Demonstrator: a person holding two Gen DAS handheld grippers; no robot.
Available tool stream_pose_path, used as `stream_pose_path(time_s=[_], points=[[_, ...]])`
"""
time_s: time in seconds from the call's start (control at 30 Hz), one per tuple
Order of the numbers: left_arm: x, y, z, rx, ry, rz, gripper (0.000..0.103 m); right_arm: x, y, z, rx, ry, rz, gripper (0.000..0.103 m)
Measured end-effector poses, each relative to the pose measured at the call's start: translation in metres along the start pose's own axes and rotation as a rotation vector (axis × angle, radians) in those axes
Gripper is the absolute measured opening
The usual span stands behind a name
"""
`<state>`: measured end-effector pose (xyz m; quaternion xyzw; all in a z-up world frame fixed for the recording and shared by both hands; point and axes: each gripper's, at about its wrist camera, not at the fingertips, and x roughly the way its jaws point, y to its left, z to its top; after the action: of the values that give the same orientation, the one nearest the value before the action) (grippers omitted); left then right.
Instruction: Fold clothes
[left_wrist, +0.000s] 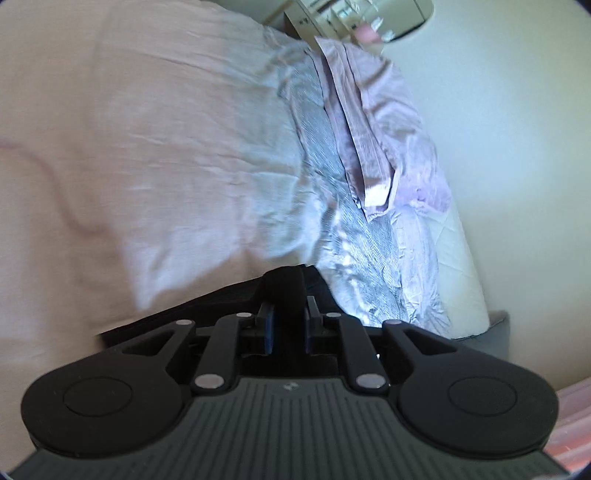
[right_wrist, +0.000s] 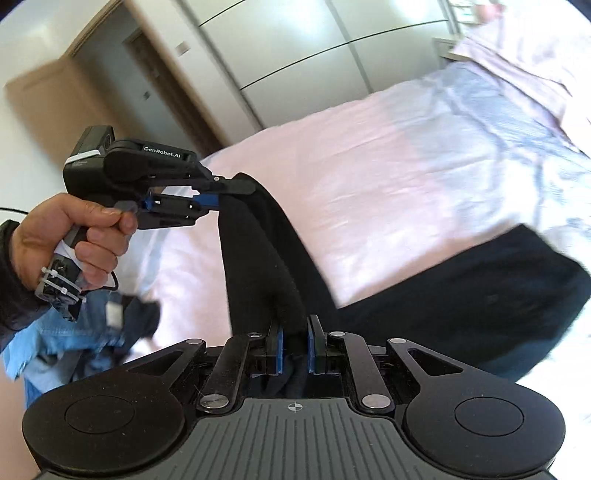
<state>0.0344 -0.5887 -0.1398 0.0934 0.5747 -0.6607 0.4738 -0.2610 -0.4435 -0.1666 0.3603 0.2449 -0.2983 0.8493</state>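
Note:
A black garment (right_wrist: 461, 295) hangs between both grippers above the pink bed sheet (right_wrist: 369, 177). My right gripper (right_wrist: 294, 325) is shut on a bunched edge of it at the bottom of the right wrist view. My left gripper (right_wrist: 236, 190) shows there at the left, held in a hand, shut on another edge of the same garment. In the left wrist view the left gripper (left_wrist: 290, 291) is shut on the black cloth (left_wrist: 221, 299), which trails to the lower left. The rest of the garment drapes down to the right onto the bed.
A blue denim piece (right_wrist: 74, 339) lies on the bed at the lower left. A grey patterned blanket (left_wrist: 347, 229) and a lilac pillow (left_wrist: 388, 122) lie at the bed's far side by the wall. White wardrobe doors (right_wrist: 295, 55) and a wooden door (right_wrist: 48, 99) stand behind.

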Motion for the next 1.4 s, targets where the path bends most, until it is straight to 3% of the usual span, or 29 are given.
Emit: stream_pose_path(time_s=[0.13, 0.23, 0.3, 0.33, 0.4, 0.5, 0.57, 0.63, 0.67, 0.8, 0.9, 0.97, 1.0, 1.03, 1.13, 1.2, 1.23, 1.27, 1.33, 1.4], points=[[0.102, -0.044, 0.006, 0.027, 0.025, 0.021, 0.016, -0.024, -0.104, 0.028, 0.068, -0.005, -0.001, 0.011], [0.180, -0.054, 0.004, 0.015, 0.057, -0.001, 0.019, -0.040, -0.192, 0.043, 0.145, 0.016, -0.022, 0.011], [0.212, -0.056, 0.003, 0.002, 0.076, -0.010, 0.020, -0.034, -0.256, 0.035, 0.268, 0.021, -0.060, 0.012], [0.220, -0.054, 0.000, 0.000, 0.084, 0.000, 0.021, -0.030, -0.284, 0.028, 0.335, 0.030, -0.088, 0.018], [0.225, -0.045, -0.007, -0.002, 0.094, 0.026, 0.025, -0.032, -0.318, 0.019, 0.412, 0.044, -0.160, 0.023], [0.219, -0.017, -0.018, 0.009, 0.115, 0.121, 0.029, -0.049, -0.330, 0.022, 0.401, 0.009, -0.165, 0.025], [0.214, 0.002, -0.026, 0.050, 0.149, 0.183, 0.030, -0.049, -0.319, 0.031, 0.328, -0.004, -0.150, 0.031], [0.210, 0.021, -0.036, 0.084, 0.185, 0.227, 0.030, -0.040, -0.306, 0.041, 0.232, 0.008, -0.097, 0.050], [0.208, 0.030, -0.041, 0.089, 0.199, 0.241, 0.030, -0.027, -0.301, 0.046, 0.183, 0.034, -0.083, 0.054], [0.204, 0.054, -0.046, 0.143, 0.197, 0.224, 0.030, 0.030, -0.292, 0.063, 0.024, 0.159, -0.070, 0.057], [0.213, 0.041, -0.033, 0.305, 0.182, 0.143, 0.031, 0.069, -0.297, 0.068, 0.009, 0.308, -0.037, 0.056], [0.227, 0.027, -0.024, 0.424, 0.182, 0.089, 0.032, 0.075, -0.295, 0.069, 0.016, 0.332, -0.025, 0.039], [0.238, 0.021, -0.020, 0.464, 0.188, 0.068, 0.033, 0.077, -0.295, 0.069, 0.020, 0.343, -0.019, 0.018], [0.249, 0.015, -0.016, 0.504, 0.194, 0.047, 0.036, 0.077, -0.296, 0.068, 0.030, 0.340, -0.020, 0.014], [0.282, -0.001, -0.006, 0.601, 0.221, -0.014, 0.040, 0.069, -0.300, 0.062, 0.080, 0.315, -0.025, 0.009], [0.307, 0.000, -0.002, 0.591, 0.287, -0.041, 0.039, 0.065, -0.306, 0.064, 0.091, 0.304, -0.027, 0.007], [0.314, -0.001, -0.002, 0.587, 0.313, -0.049, 0.035, 0.063, -0.308, 0.065, 0.097, 0.298, -0.028, 0.007], [0.318, -0.004, -0.002, 0.585, 0.331, -0.054, 0.019, 0.062, -0.311, 0.066, 0.102, 0.293, -0.029, 0.007], [0.319, -0.012, -0.003, 0.597, 0.346, -0.053, 0.003, 0.058, -0.316, 0.069, 0.112, 0.282, -0.032, 0.006], [0.302, -0.030, -0.003, 0.647, 0.295, -0.052, 0.002, 0.054, -0.322, 0.071, 0.122, 0.271, -0.034, 0.005]])
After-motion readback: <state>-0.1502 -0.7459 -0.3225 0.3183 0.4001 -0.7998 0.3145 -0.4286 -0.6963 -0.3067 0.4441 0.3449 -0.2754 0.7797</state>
